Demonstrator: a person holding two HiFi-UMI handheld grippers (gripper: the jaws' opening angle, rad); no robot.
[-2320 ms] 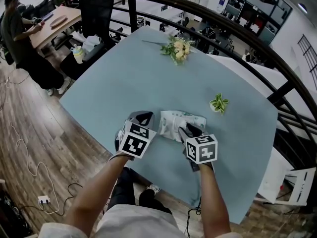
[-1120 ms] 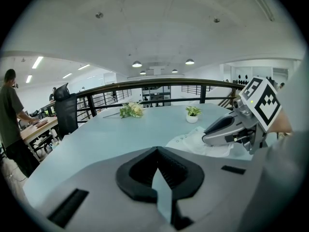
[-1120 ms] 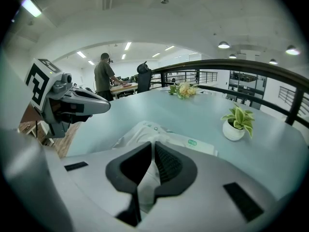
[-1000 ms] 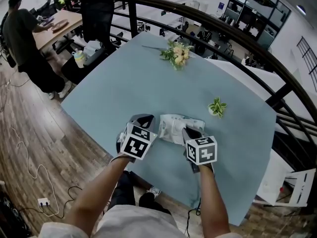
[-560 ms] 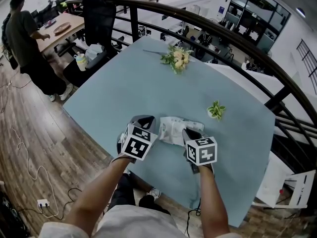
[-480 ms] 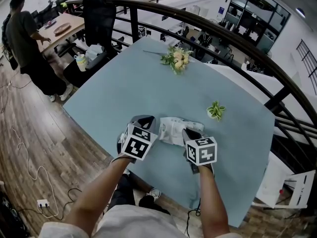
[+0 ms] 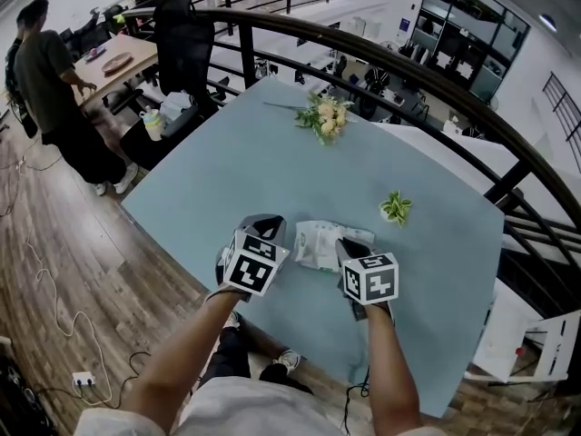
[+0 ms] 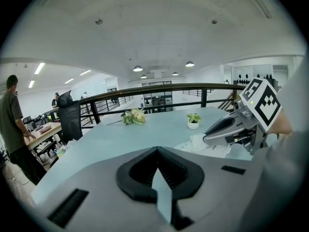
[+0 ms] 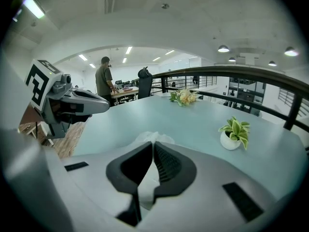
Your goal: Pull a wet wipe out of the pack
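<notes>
**Pale blue desk by a railing: wipe gripped at the pack**

A pale blue desk (image 7: 272, 162) stands beside a black railing (image 7: 399, 59) above an open office. The pack (image 7: 320, 243) lies close to the desk's near edge, between the two tongs. The right tongs (image 9: 153, 146) are clenched on a white wipe (image 9: 161, 138). The wipe bunches up just past their tips and shows again in the slot behind the pads. The left tongs (image 8: 157, 150) are clenched too, with nothing between them. They sit just left of the pack, and I cannot tell whether they touch it. Flowers (image 7: 324, 116) lie at the far end of the desk. A small plant (image 7: 396, 209) in a pot stands to the right of the pack. A person (image 7: 50, 80) stands at another table, far left.
</notes>
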